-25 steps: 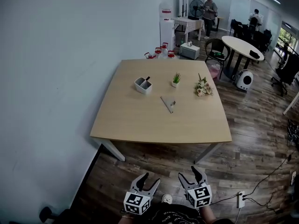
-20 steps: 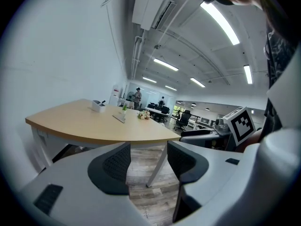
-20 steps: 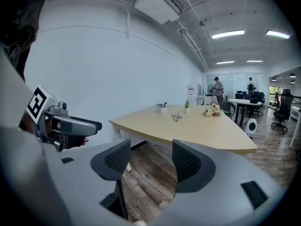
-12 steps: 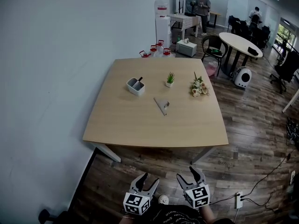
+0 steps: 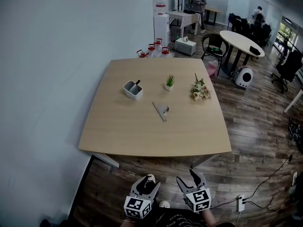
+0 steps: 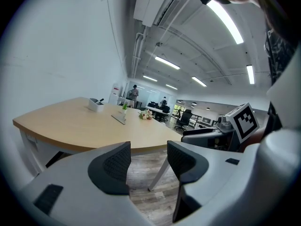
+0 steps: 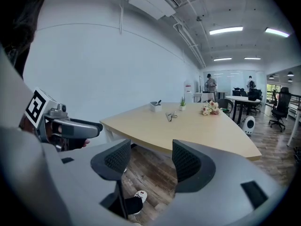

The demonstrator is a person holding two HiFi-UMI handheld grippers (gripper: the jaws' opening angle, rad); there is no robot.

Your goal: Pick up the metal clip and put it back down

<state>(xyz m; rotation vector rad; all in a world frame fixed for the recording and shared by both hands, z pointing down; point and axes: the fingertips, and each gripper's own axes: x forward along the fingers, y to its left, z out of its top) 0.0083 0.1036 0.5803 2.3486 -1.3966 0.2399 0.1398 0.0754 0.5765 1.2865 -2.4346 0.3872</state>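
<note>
Left gripper [image 5: 147, 180] and right gripper [image 5: 189, 177] are hanging short of the table [image 5: 118, 131], off its near edge. Both are showing jaws spread around nothing, likely because no reach is under way. Farther on, the metal clip [image 5: 161, 110] is lying near the table's middle.

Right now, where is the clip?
In the head view, the clip lies near the middle of the table, just on the near side of the small plant and right of the white holder.
</note>
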